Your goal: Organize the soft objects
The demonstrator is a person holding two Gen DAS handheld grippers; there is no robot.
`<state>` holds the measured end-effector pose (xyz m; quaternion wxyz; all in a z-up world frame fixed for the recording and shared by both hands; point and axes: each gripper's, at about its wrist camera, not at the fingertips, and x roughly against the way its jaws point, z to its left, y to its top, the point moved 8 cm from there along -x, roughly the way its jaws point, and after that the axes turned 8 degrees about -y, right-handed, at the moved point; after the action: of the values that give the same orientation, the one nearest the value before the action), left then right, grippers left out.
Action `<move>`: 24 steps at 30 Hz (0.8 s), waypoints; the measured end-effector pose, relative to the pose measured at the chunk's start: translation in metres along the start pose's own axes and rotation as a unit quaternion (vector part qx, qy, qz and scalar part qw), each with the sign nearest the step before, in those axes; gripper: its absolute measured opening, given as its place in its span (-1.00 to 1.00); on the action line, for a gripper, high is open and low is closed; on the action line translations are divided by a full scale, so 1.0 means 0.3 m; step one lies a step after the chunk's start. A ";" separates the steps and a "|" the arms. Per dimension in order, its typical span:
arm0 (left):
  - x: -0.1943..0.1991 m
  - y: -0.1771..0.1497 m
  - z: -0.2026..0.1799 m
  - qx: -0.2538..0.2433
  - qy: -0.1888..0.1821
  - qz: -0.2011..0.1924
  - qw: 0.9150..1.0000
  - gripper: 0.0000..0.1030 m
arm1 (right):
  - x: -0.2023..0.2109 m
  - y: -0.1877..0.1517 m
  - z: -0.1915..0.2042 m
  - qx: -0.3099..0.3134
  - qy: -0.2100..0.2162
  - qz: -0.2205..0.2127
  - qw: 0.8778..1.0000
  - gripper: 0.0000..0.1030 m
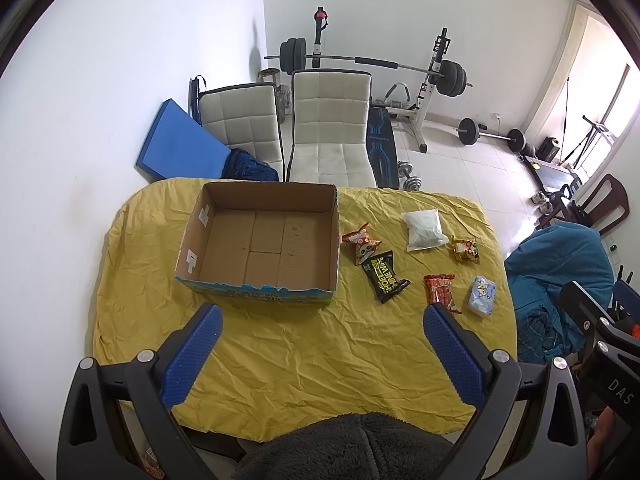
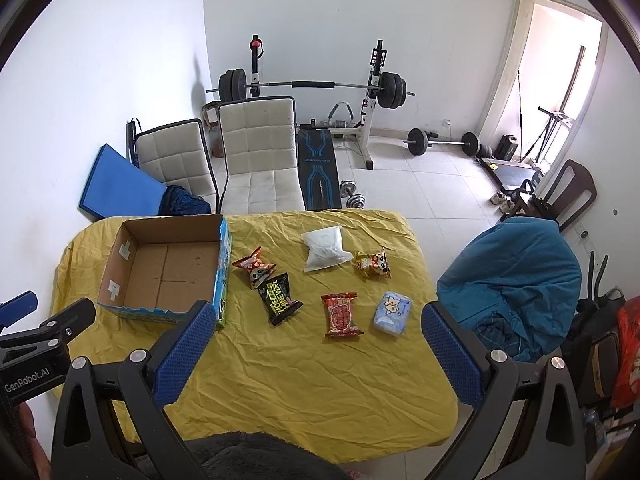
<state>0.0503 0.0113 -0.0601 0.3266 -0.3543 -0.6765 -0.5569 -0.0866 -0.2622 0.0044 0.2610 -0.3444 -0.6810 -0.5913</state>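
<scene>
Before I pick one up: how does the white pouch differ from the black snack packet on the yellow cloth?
The white pouch is plain and unprinted; the black snack packet carries bold green and white lettering. The pouch lies farther back on the table, clear of the cardboard box; the black packet lies nearer the box and touches the orange snack bag. The pouch looks squarish, the black packet longer and narrower. Both lie flat on the yellow cloth, outside the box, untouched by either tongs.
</scene>
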 end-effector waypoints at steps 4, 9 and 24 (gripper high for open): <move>0.001 0.000 -0.002 -0.001 -0.001 0.001 1.000 1.00 | 0.003 0.000 -0.002 -0.003 0.002 0.001 1.000 1.00; 0.000 0.000 -0.002 -0.005 -0.001 0.002 1.000 1.00 | 0.005 -0.002 -0.005 -0.002 0.002 0.000 1.000 1.00; -0.021 -0.008 -0.025 -0.004 -0.001 0.012 1.000 1.00 | -0.032 0.004 -0.009 -0.004 0.006 0.010 1.000 1.00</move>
<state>0.0520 0.0029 -0.0654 0.3311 -0.3640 -0.6705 -0.5553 -0.0797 -0.2663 -0.0018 0.2692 -0.3489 -0.6735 -0.5935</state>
